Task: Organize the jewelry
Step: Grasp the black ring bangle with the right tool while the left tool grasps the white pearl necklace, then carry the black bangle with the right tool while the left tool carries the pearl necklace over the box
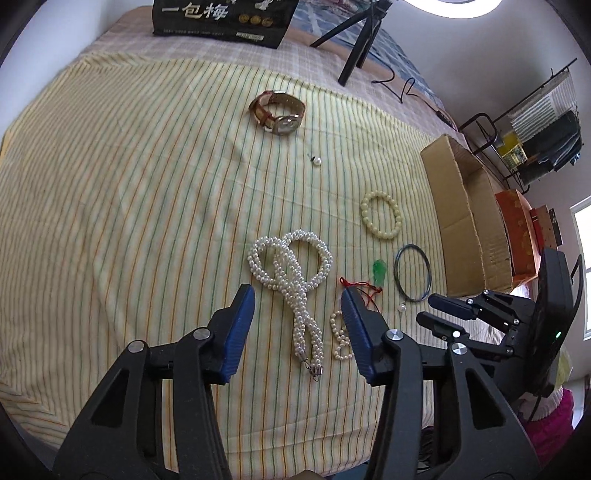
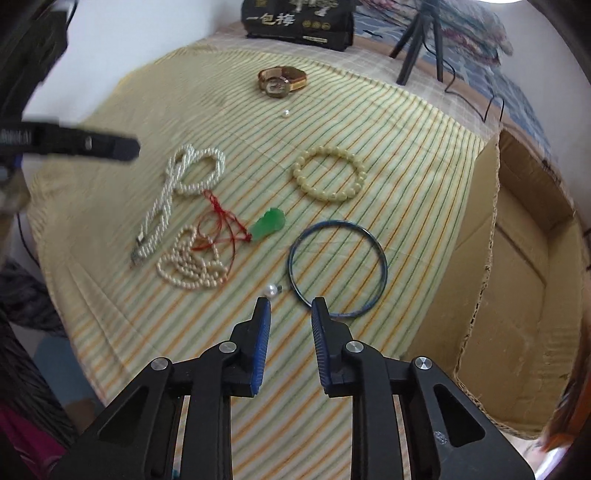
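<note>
Jewelry lies on a striped cloth. A thick white pearl necklace (image 1: 291,280) (image 2: 181,188) lies between the jaws of my open left gripper (image 1: 297,299), which is above it. A thin pearl strand (image 2: 192,264), a green pendant (image 2: 267,223) on red cord, a blue bangle (image 2: 338,267), a cream bead bracelet (image 2: 328,173), a pearl earring (image 2: 272,290) and a watch (image 2: 282,81) lie around. My right gripper (image 2: 290,308) is open and empty, just short of the earring and bangle; it also shows in the left wrist view (image 1: 430,306).
An open cardboard box (image 2: 524,280) (image 1: 465,218) stands at the right edge of the cloth. A second loose pearl earring (image 1: 316,160) lies near the watch. A black printed bag (image 1: 225,18) and a tripod (image 1: 360,44) stand at the back.
</note>
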{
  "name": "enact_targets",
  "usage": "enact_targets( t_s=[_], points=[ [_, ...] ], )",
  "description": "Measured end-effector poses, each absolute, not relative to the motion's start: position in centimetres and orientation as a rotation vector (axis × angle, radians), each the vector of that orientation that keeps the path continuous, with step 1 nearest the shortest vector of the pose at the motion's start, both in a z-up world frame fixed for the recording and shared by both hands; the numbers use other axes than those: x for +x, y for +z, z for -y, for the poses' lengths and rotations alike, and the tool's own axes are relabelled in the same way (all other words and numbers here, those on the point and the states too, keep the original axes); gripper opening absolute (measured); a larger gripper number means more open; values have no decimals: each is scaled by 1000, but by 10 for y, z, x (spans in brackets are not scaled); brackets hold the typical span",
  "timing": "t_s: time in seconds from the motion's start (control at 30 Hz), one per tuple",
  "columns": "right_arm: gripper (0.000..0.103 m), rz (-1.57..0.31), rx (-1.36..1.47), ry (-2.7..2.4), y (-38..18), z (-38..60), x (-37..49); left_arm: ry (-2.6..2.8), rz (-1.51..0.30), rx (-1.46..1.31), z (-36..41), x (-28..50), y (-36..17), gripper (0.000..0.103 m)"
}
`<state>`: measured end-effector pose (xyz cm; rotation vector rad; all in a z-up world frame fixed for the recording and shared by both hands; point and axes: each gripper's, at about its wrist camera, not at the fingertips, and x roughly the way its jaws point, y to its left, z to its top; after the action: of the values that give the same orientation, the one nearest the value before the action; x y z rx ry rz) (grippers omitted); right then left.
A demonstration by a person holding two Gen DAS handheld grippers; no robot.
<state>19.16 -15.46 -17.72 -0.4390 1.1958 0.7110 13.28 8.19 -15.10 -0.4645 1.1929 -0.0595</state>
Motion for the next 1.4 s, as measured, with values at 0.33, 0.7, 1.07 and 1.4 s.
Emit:
enact_targets(
  t_s=[0.33,0.7,1.07,1.4],
  points=[
    [21,-1261,-373,682,-198,134,223,-57,-1229,-482,-76,147,-166,49],
    [21,-1283,-399,648,-207,126,232,21,-1311,-561,-90,167,-198,49],
    [14,-1255,-431,635,-215,107,235,78,-1287,-433,-77,176,-201,22],
    [3,-1241,-365,645,-210,107,240,79,-1221,-490,-92,170,-190,6]
  ],
)
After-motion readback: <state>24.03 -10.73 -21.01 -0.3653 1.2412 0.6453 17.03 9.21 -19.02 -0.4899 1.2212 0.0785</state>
